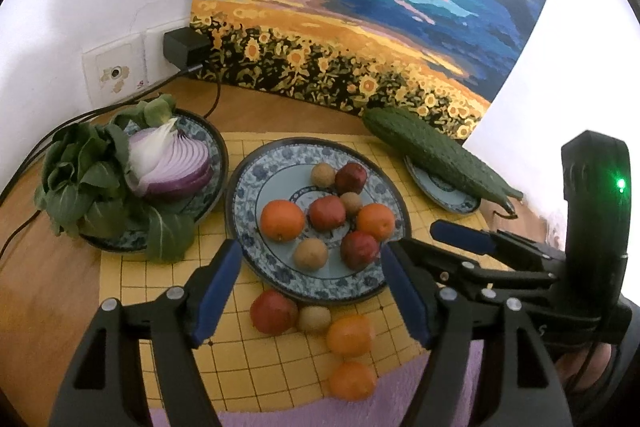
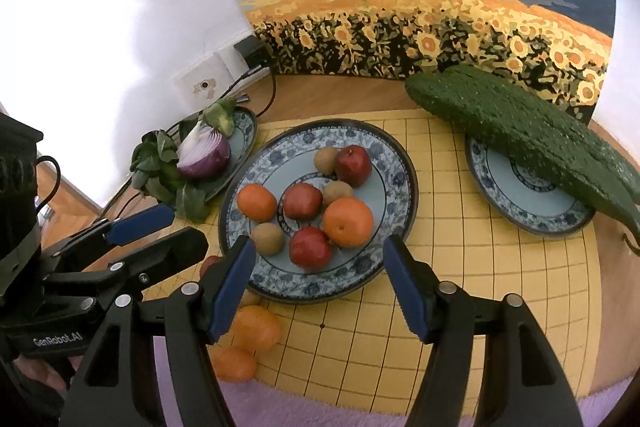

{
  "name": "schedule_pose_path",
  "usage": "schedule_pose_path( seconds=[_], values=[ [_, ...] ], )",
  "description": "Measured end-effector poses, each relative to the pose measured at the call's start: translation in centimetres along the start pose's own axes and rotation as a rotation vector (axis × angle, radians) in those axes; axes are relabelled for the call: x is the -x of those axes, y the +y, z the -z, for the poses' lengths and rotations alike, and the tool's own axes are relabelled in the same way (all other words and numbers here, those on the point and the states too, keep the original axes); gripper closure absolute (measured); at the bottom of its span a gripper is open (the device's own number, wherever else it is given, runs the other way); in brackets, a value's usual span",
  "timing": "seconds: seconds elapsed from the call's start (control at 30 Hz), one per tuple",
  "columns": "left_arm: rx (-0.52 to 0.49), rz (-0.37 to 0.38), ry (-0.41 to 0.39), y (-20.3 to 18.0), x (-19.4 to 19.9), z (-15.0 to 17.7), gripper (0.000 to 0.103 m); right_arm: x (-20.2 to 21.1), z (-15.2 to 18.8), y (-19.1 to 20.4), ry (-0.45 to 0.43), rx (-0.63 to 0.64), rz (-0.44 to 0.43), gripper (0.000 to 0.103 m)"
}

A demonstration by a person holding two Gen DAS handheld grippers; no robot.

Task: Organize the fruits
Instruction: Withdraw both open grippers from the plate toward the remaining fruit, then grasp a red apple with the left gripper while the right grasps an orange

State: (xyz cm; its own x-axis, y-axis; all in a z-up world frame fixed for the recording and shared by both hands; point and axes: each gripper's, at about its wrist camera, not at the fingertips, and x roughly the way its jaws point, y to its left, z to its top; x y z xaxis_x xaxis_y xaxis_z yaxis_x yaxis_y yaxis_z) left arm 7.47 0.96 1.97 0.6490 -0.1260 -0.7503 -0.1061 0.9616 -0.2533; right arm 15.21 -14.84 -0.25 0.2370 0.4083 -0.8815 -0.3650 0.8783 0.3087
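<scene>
A blue patterned plate in the middle of the yellow grid mat holds several fruits: oranges, red fruits and small brown fruits. On the mat in front of the plate lie a red fruit, a small brown fruit and two oranges; the oranges also show in the right wrist view. My left gripper is open and empty above these loose fruits. My right gripper is open and empty over the plate's near rim, and shows in the left wrist view.
A plate with half a red onion and leafy greens sits at left. A cucumber lies across a smaller plate at right. A sunflower painting leans on the wall. Cables run at left.
</scene>
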Motion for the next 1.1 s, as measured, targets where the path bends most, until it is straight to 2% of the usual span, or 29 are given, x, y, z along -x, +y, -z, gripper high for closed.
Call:
schedule_pose_path(
  seconds=[0.57,1.1],
  values=[
    [0.006,-0.026,0.037,0.9,1.1,3.0,0.027,0.2,2.7,1.2,0.028,-0.009,-0.008,0.035],
    [0.006,-0.034,0.100,3.3,0.4,6.1,0.028,-1.5,5.1,2.3,0.121,0.018,-0.036,0.035]
  ],
)
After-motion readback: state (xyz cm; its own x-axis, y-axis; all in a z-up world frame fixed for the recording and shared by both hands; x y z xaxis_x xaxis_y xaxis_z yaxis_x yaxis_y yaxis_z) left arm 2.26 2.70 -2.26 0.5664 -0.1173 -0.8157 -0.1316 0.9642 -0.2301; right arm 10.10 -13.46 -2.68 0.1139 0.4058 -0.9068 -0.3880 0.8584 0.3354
